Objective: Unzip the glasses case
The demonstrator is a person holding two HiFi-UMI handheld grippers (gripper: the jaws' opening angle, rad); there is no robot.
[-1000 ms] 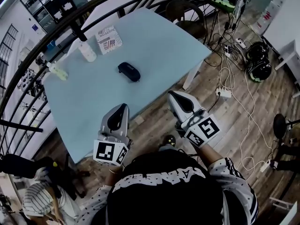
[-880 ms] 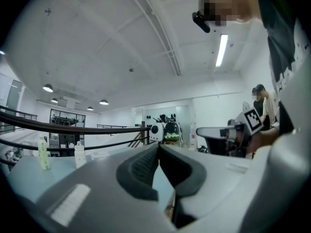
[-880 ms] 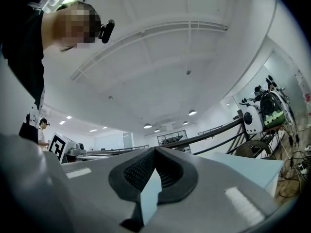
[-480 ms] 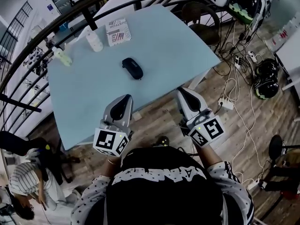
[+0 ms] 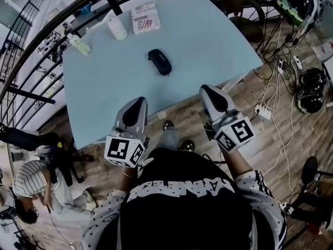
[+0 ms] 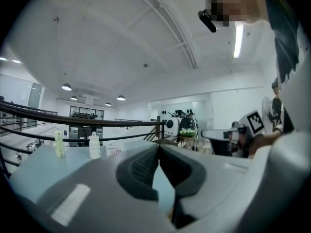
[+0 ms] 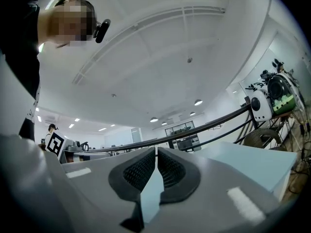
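Two sets of tongs hung at the near edge of the tabletop (image 5: 218, 30), and neither had reached the glasses case (image 5: 159, 62). Your left tongs (image 5: 139, 101) were pressed together with nothing between them; the left gripper view showed the ribbed pads meeting at the tips (image 6: 158, 147). Your right tongs (image 5: 207, 88) were pressed together and empty as well, and their own view gave the same closed line (image 7: 156, 152). The case lay flat and zipped shut on the pale blue surface, well apart from both tips, ahead of you and between the two tongs. Its long axis ran on a diagonal, the far end toward your left and the near end toward your right. By my reading your left tongs were somewhat nearer, almost straight behind it, while your right tongs stood off to the side near the tabletop's corner. That suggested one pair steadying the body while the other went for the zip pull, but the pull was too small to make out from the head view, so you could not yet know which end to approach. Farther back, near the railing, a white bottle (image 5: 117, 26), a yellow-green bottle (image 5: 80, 44) and a printed box (image 5: 145, 18) stood clear of the case.
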